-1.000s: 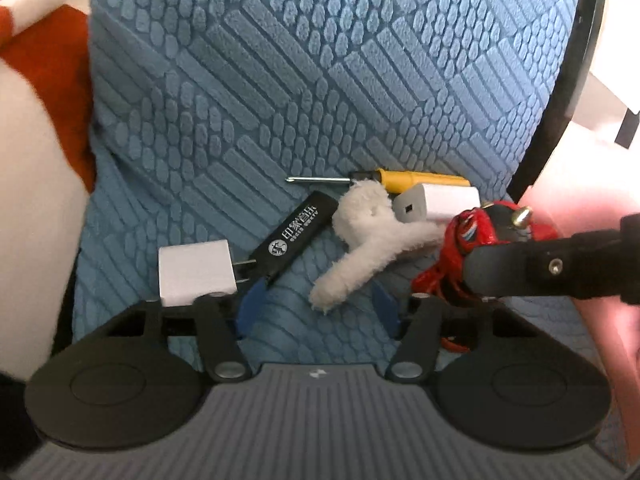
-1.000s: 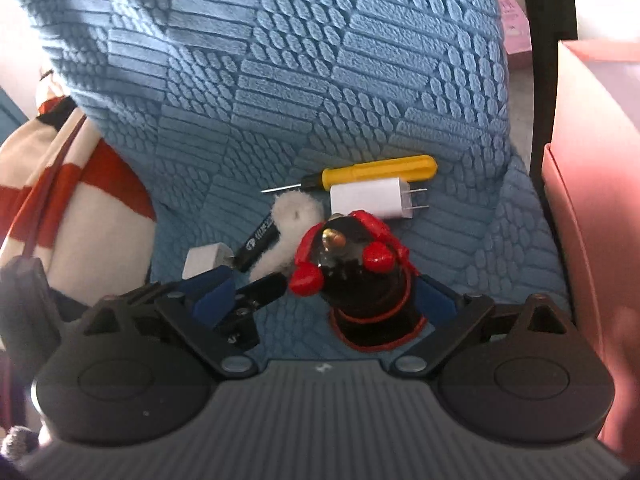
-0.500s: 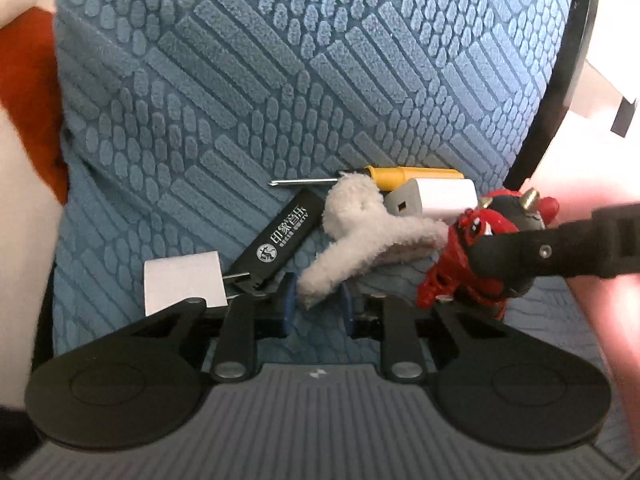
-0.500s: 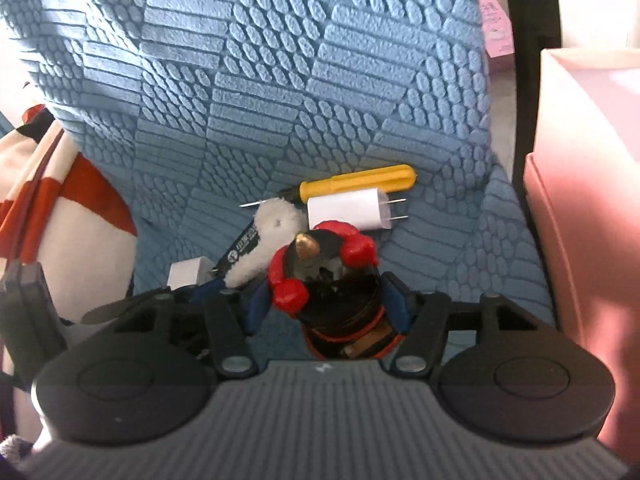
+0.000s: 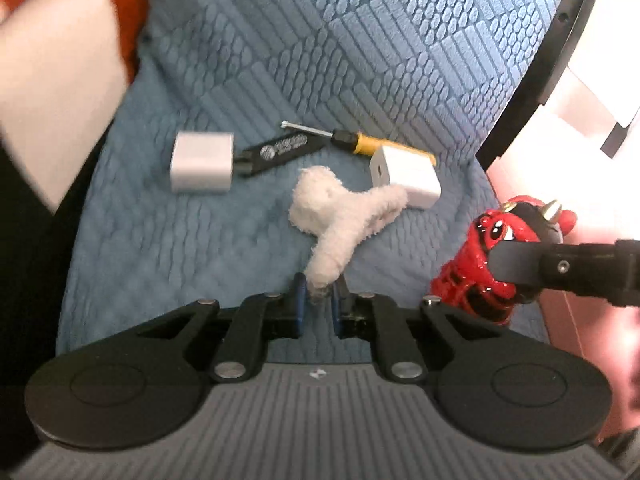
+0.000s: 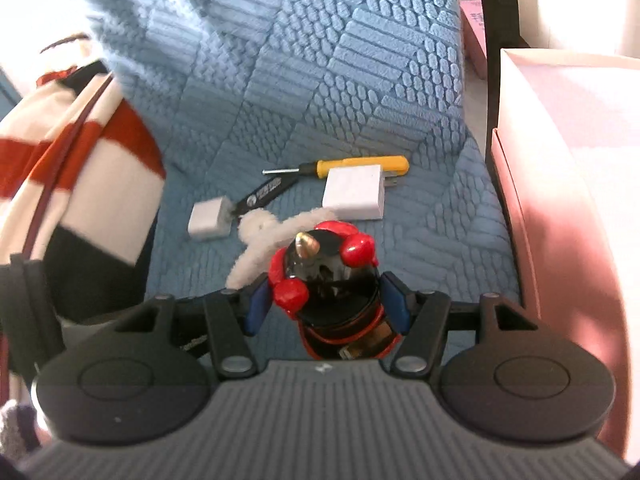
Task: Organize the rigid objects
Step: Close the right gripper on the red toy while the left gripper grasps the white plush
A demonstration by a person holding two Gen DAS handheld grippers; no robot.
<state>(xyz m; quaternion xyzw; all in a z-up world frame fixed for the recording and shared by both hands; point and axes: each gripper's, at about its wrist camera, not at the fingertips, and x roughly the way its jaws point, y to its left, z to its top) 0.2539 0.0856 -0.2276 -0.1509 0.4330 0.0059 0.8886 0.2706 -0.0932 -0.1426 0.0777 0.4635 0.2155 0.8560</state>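
Observation:
On the blue quilted seat [image 5: 360, 64] lie a white fluffy Y-shaped toy [image 5: 340, 216], two white chargers [image 5: 202, 162] [image 5: 406, 176], a black tag [image 5: 280, 150] and a yellow-handled screwdriver [image 5: 360, 142]. My left gripper [image 5: 319, 300] is shut on one leg of the fluffy toy. My right gripper [image 6: 326, 306] is shut on a red and black horned figurine [image 6: 332, 280], held above the seat; the figurine also shows in the left wrist view [image 5: 496, 264]. The chargers [image 6: 210, 218] [image 6: 354, 192] and screwdriver [image 6: 360, 166] show beyond it.
A pink box [image 6: 568, 168] stands to the right of the seat, past a black chair frame [image 6: 494, 48]. A red and white striped bag [image 6: 60, 152] sits at the left.
My left gripper closed on the fluffy toy's leg and pulled back. My right gripper closed on the figurine and lifted it toward the right.

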